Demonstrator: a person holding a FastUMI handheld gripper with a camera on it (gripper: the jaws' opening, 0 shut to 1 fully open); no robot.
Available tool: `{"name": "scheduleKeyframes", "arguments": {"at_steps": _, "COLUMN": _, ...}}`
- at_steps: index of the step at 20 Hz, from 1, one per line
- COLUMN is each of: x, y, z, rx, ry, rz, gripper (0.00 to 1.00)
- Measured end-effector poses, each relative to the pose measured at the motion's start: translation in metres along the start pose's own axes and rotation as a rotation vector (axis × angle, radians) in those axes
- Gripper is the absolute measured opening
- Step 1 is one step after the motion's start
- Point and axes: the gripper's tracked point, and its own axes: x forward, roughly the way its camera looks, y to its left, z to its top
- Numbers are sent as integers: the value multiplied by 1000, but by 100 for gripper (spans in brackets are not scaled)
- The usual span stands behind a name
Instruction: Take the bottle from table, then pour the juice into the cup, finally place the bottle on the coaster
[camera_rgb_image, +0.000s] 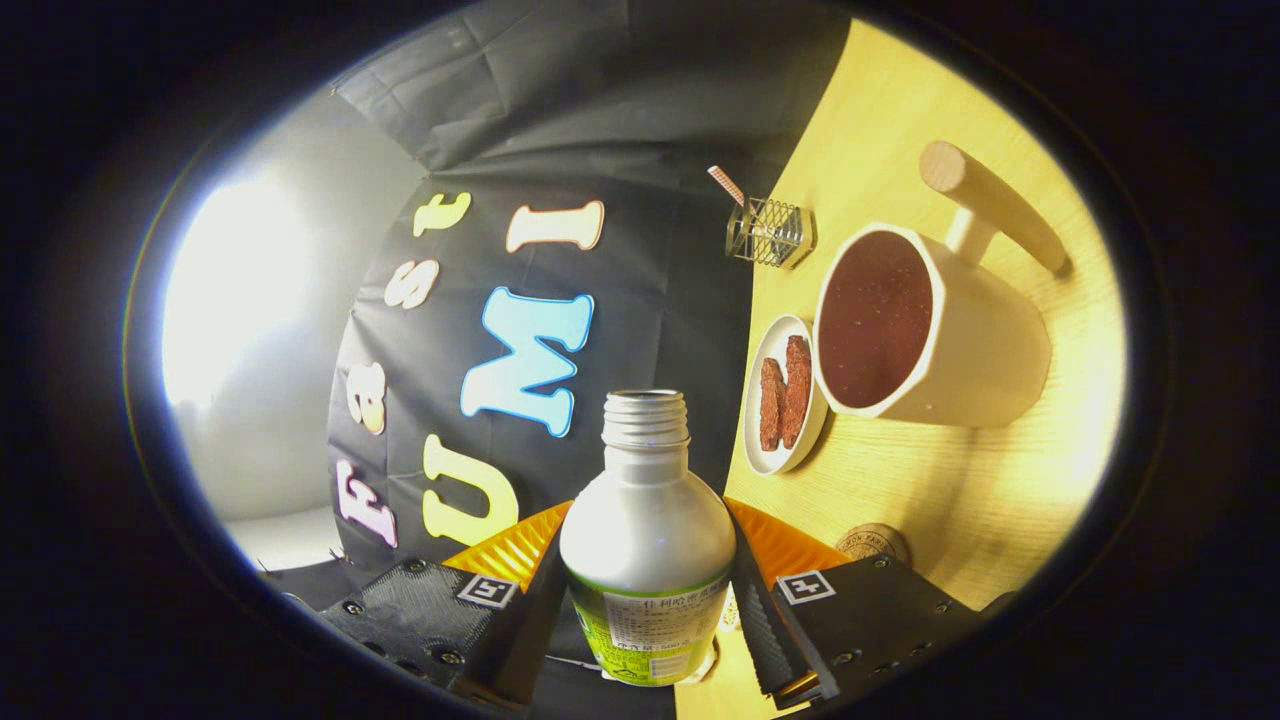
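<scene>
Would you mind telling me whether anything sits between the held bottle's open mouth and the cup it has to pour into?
Nothing visible blocks it. The gripper is shut on the bottle, whose open neck points past the small dish of snacks. That dish lies beside the cup, not across the gap to its rim.

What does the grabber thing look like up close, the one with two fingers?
The gripper has two chunky finger blocks with small screws along them. Each block carries a little square black-and-white marker tag, like a puzzle code. The inner faces of the fingers are ridged. Wedge-shaped pieces sit behind the tags.
</scene>
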Motion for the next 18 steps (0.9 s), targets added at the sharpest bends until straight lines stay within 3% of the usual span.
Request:
{"name": "scheduleKeyframes", "arguments": {"at_steps": 9, "x": 3, "y": -6, "z": 6, "rx": 164, "ry": -38, "rz": 18, "gripper": 79}}
{"name": "scheduleKeyframes", "arguments": {"at_steps": 18, "x": 11, "y": -9, "z": 6, "rx": 246, "ry": -51, "rz": 28, "gripper": 79}}
